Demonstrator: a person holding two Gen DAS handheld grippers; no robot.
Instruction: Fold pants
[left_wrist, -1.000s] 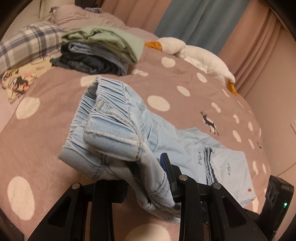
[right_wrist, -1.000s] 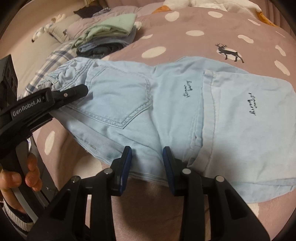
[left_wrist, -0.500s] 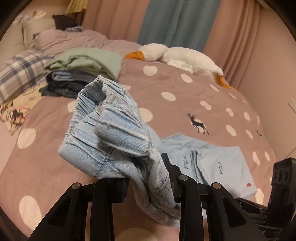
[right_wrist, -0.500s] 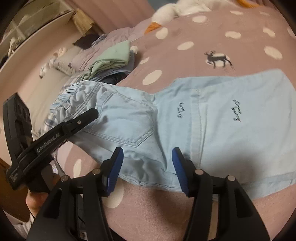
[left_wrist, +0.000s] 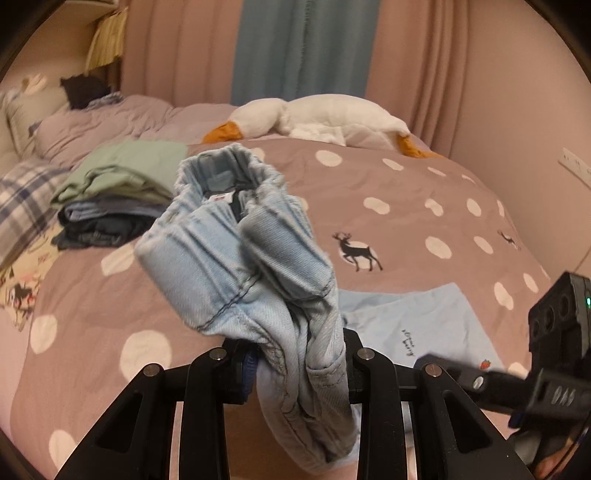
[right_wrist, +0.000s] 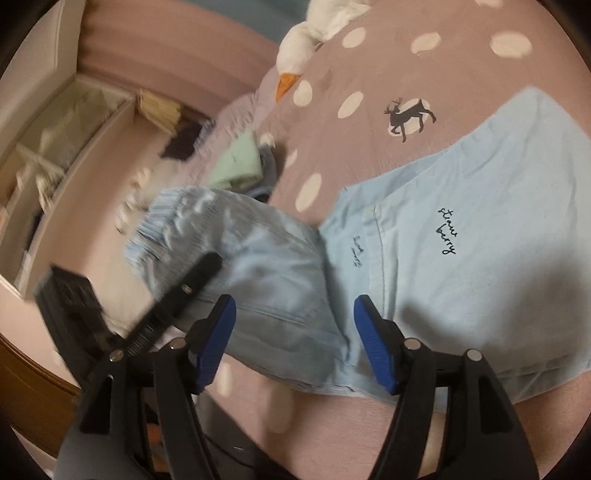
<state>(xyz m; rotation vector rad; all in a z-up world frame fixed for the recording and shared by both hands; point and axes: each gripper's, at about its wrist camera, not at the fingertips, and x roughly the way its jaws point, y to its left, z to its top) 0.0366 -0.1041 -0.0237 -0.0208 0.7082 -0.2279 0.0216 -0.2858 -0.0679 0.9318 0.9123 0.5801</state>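
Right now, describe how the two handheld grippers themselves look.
Both are black plastic. The right gripper has two angular fingers with silver rivets and ribbed blue pads. The left gripper has the same riveted black fingers and blue pads.

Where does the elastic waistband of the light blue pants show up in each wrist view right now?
Left wrist: the waistband stands at top centre, lifted above the left gripper.
Right wrist: the waistband sits left of centre, blurred, above the black finger crossing in from the left.
Shared landmark: the deer print on the bedspread.
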